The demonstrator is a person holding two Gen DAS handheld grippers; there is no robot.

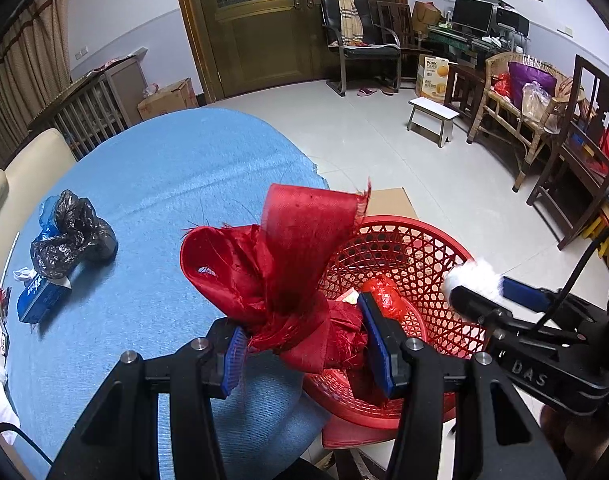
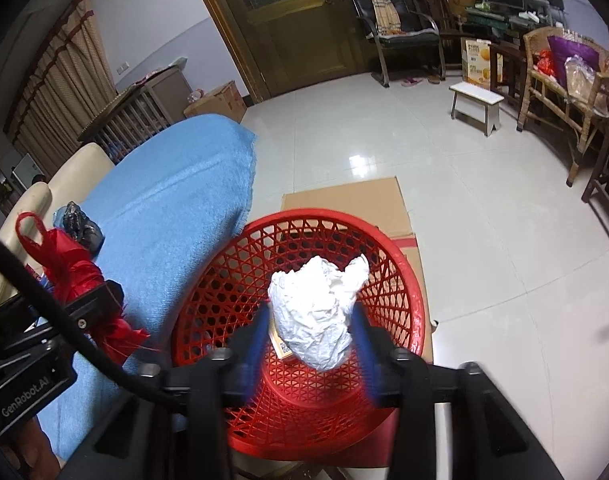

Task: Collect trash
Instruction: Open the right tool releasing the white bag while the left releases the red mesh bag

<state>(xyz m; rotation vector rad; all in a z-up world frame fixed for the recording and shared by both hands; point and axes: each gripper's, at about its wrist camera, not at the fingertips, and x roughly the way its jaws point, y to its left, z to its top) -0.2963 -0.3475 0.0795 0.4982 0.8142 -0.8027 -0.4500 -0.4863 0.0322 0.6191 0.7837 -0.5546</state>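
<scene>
Over the red mesh basket (image 2: 408,280), the right gripper (image 2: 310,334) is pinching light crumpled white paper (image 2: 320,312); the left gripper (image 1: 304,344) is clamping soft, floppy red fabric (image 1: 276,260) at its bunched middle.

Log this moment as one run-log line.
left gripper: shut on red bag, at basket edge | right gripper: holds white paper wad over red basket | black bag: on table

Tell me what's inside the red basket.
Inside the red basket: a red crumpled wrapper and a yellowish card. The white paper wad and red cloth cover the rest.
</scene>
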